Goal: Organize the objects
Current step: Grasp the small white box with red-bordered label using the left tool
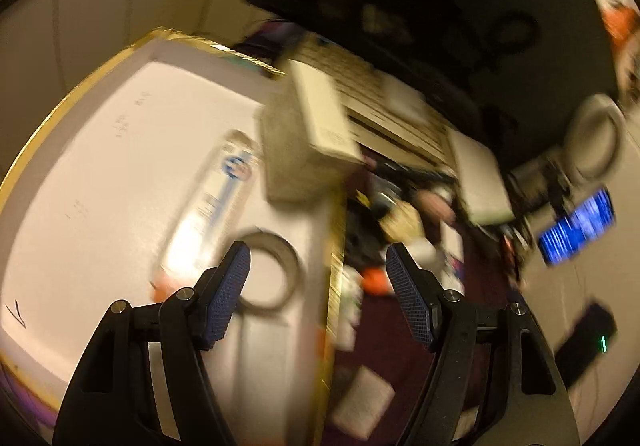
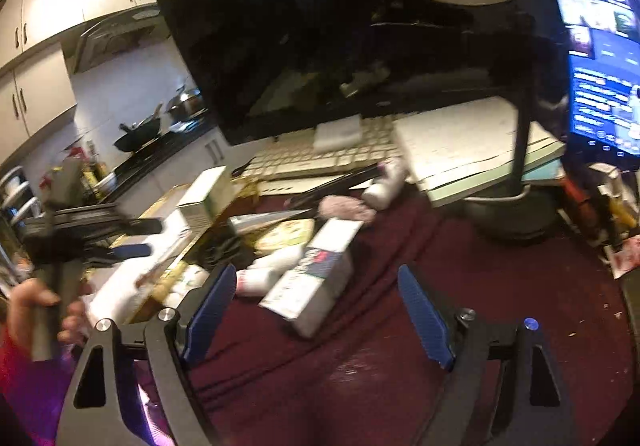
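Ahead of the left gripper (image 1: 318,266): fingers are spreading wide, gripping nothing, over the white tray's (image 1: 100,149) gold edge.
Beyond its left finger: a tape ring (image 1: 276,270) and long packet (image 1: 216,197) are lying in the tray.
Right gripper (image 2: 316,298): gaping open, empty.
Just ahead of it: a white box (image 2: 310,278) is lying on maroon cloth (image 2: 360,366).

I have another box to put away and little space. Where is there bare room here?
Free: the white box floor left of the long blue-and-white pack and the tape ring; also the maroon cloth between the lamp base and the right gripper. Crowded: around the white carton, bottles and keyboard.
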`<state>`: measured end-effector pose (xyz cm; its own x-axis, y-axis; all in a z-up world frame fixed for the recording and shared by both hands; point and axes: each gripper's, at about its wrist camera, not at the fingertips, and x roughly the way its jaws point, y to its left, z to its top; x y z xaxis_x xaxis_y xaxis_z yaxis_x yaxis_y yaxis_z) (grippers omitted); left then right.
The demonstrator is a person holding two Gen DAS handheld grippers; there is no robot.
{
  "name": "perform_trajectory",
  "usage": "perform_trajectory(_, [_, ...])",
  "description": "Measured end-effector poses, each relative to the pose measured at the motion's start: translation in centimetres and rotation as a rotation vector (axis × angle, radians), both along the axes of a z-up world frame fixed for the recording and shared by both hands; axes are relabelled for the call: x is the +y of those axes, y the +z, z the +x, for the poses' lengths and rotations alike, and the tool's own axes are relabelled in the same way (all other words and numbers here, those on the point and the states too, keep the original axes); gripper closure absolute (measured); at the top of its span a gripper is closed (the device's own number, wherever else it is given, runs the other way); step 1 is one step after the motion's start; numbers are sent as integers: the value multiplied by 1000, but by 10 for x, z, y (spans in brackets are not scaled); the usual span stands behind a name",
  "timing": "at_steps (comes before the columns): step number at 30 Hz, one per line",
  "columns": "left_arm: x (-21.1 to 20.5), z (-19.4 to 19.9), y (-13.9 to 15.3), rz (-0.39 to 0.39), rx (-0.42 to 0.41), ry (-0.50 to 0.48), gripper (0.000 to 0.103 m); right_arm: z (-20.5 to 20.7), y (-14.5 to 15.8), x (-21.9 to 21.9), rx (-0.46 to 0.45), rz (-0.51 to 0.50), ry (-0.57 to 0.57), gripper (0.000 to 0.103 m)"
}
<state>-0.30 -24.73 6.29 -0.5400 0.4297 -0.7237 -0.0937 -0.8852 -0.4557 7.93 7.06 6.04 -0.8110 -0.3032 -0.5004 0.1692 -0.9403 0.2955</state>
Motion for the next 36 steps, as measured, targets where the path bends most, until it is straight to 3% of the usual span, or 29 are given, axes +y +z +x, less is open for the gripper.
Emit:
perform_trajectory(5, [27, 39, 12, -40, 60, -140, 32, -9, -9, 9, -7, -13, -12, 19])
perform_trajectory(11, [61, 69, 12, -265, 105, -285, 32, -13, -20, 10, -35, -38, -3, 18])
perform_trajectory(14, [66, 75, 6, -297, 109, -338, 32, -13, -24, 9, -43, -45, -6, 18])
perform_trajectory(18, [75, 76, -4, -319, 106, -389, 32, -9, -26, 7, -51, -44, -3, 18])
perform_trajectory(24, [90, 70, -23, -449, 71, -403, 32, 0, -28, 6, -58, -46, -4, 18])
perform_trajectory(27, [94, 71, -28, -448, 41, -423, 36, 7, -28, 6, -58, -51, -8, 18])
perform_trajectory(29, [97, 72, -30, -467, 37, -426, 48, 10, -28, 6, -57, -53, -7, 18])
perform_trajectory(31, [98, 72, -31, -422, 18, -442, 67, 13, -26, 6, -48, -55, -5, 18])
perform_trajectory(36, [111, 76, -37, -365, 6, -449, 68, 12, -23, 6, -38, -66, 1, 18])
